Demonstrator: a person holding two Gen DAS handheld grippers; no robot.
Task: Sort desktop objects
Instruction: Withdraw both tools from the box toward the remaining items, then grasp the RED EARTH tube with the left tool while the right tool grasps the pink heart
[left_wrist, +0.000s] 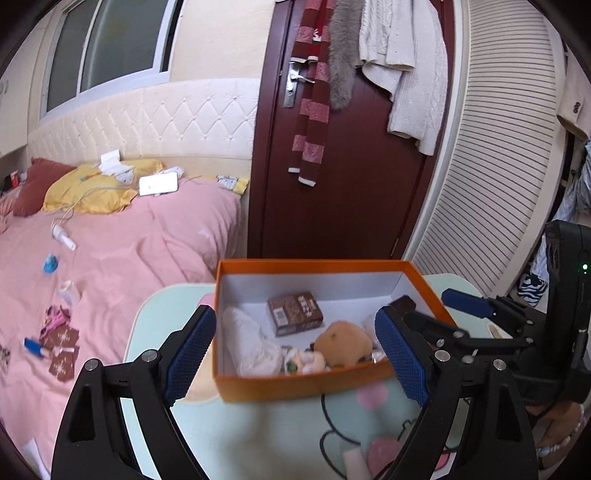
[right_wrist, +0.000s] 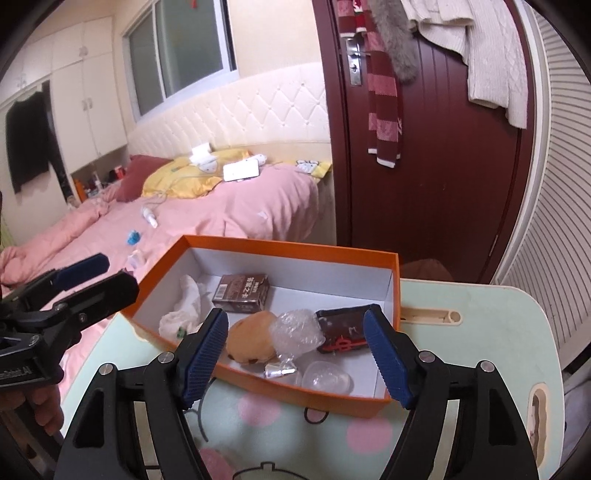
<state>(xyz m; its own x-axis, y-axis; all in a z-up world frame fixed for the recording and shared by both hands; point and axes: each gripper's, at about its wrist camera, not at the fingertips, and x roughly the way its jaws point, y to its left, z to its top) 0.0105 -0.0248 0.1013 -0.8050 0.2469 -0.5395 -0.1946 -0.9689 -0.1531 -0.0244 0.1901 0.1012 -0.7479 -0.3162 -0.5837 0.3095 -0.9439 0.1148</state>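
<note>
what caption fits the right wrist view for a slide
Open right gripper above an orange box holding a plush toy, bubble wrap and a brown carton.

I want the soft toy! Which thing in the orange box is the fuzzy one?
The round tan plush, beside the crinkly clear plastic wrap. The brown carton and the dark packet are flat and smooth; only the plush looks furry.

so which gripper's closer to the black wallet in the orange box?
Right. The right gripper hangs open just in front of the black wallet, one finger beside it. The left gripper is open over the box's opposite end, near the white cloth.
</note>
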